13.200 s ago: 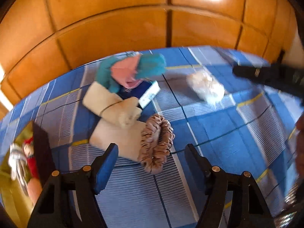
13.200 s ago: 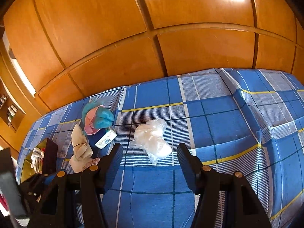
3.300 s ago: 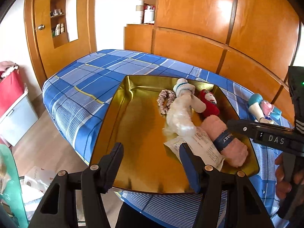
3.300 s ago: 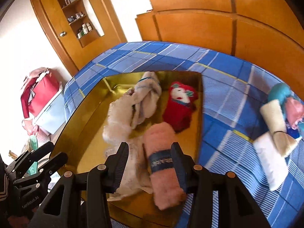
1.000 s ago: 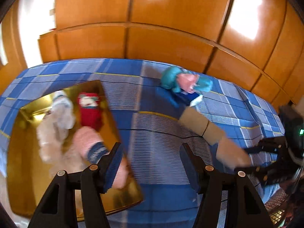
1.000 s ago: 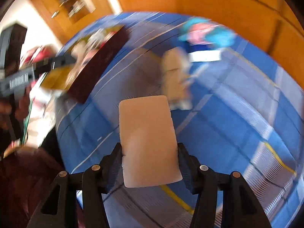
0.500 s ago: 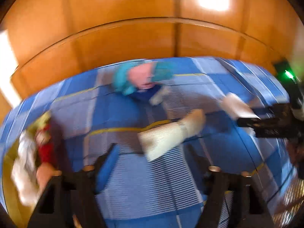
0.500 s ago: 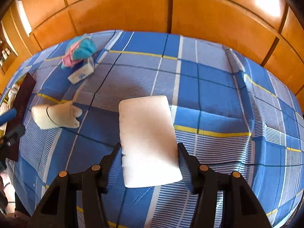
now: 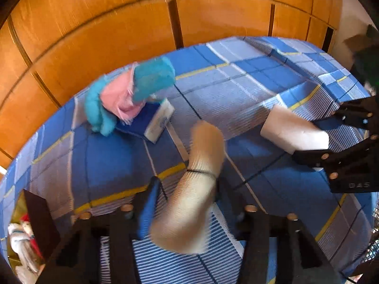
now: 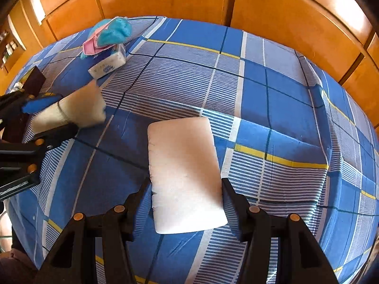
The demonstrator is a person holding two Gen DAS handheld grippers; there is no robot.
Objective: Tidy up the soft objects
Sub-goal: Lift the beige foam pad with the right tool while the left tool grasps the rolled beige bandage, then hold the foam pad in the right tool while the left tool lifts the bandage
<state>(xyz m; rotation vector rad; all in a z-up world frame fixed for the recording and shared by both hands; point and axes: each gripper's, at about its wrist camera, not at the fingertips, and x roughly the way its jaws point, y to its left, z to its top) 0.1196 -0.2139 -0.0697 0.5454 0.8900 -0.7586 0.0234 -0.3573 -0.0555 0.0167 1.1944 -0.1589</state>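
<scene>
Comparing with half a second back: the beige rolled cloth [image 9: 189,203], banded with a thin black elastic, then lay on the blue plaid cover ahead of the left gripper; it now sits between the left gripper's [image 9: 184,203] fingers, one end pointing away from the camera, blurred by motion. From the right wrist view the same roll [image 10: 71,113] shows at the left edge, bracketed by the blue pad [image 10: 41,105] above and the black finger below; contact looks made, though blur prevents a firm call on grip.

The white foam block [image 10: 186,175] is unchanged in the right gripper [image 10: 186,189], pinched along its long sides by both fingers, held above the plaid cover [image 10: 272,99]. From the left wrist view it is the pale slab [image 9: 293,132] at right, clamped in the black jaws.

Surroundings: teal and pink plush bundle [image 9: 128,97] at the far side of the bed, touching a white tissue pack [image 9: 160,123] just beside it. The gold tray's dark wall [image 9: 41,222] appears at lower left, with red and white soft items [image 9: 21,234] inside. Orange wood panelling [image 9: 142,23] behind.

Nothing lies between the roll and the tray.
</scene>
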